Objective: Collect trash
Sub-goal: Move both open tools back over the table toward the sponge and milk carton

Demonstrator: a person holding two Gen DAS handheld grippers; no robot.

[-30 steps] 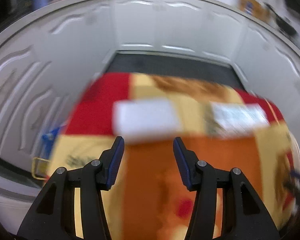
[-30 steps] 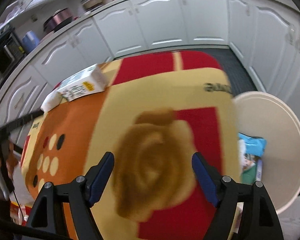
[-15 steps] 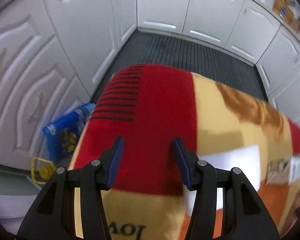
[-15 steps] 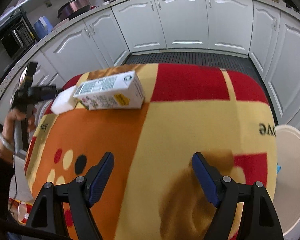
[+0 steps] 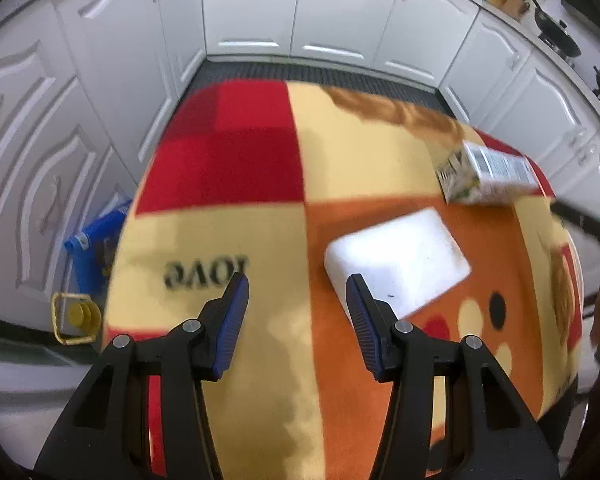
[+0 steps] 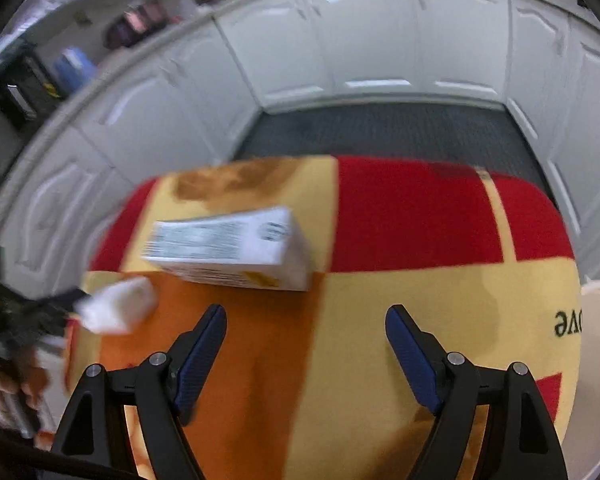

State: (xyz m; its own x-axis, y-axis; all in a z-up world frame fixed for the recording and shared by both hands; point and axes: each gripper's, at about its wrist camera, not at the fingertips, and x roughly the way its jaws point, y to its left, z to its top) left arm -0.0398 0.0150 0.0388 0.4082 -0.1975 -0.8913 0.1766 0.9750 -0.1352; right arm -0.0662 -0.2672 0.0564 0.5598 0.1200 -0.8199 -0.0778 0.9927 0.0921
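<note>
Presently listed: counter, draped in a red, yellow and orange cloth. White bin, at its right edge. Carton, lying flat on the cloth, long axis left-right in the right wrist view, blurred. White foam tray, flat, just beside the carton. Left hand-held gripper, jaws wide, empty. Right hand-held gripper, jaws wide, empty, short of the carton.

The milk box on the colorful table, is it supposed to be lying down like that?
It looks odd: the carton lies tipped on its side on the patterned tablecloth, near a white foam block. Nothing appears spilled. Both tongs hang open above, touching neither.
</note>
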